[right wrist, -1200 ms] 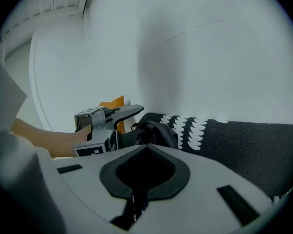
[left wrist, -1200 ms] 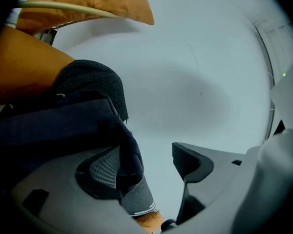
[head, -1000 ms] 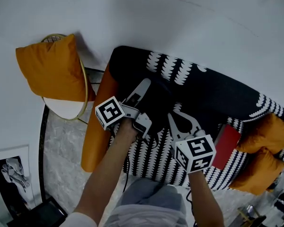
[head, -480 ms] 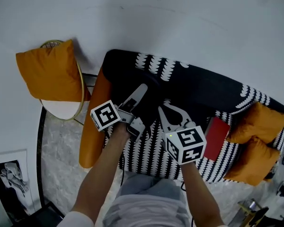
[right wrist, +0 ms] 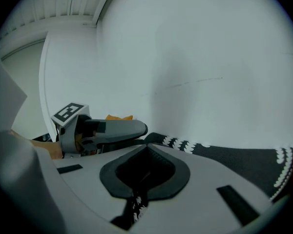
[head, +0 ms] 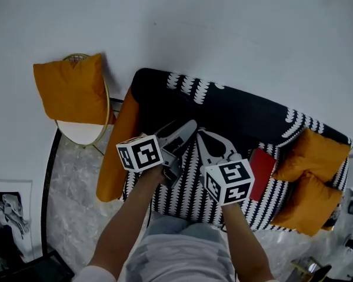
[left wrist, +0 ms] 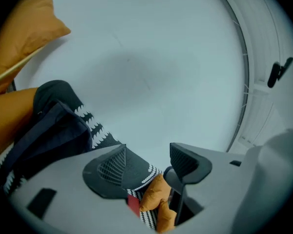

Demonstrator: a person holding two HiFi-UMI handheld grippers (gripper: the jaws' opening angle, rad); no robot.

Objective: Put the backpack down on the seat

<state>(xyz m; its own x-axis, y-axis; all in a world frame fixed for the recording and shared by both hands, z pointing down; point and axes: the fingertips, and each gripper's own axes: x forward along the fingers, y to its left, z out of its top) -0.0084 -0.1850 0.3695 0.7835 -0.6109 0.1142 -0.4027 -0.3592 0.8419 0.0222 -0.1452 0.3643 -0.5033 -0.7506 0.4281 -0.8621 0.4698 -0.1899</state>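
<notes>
Starting at the left: an orange pillow (head: 70,90) is propped on a little round table, well off to the left of both grippers and not involved.

The backpack (left wrist: 53,135) is seen slumped at the arm end of the sofa (head: 241,113), low and to the left of the left gripper (left wrist: 149,162). It's clear of the gripper and isn't touched. That gripper's jaws are apart and have just been closing a little, with nothing caught between them. Only the far cushions (head: 309,157) show through the gap. Judging by that, the bag looks to be let go and the put-down is pretty much done, which would explain why both grippers are held up off the seat (head: 182,198).

The right gripper (right wrist: 146,152) is held just beside the left one, its jaw tips brought together on nothing that can be made out. The bag is off to its left, outside its own view. Past it to the right a red flat thing (head: 260,166) is lying on the seat, then the cushions.
</notes>
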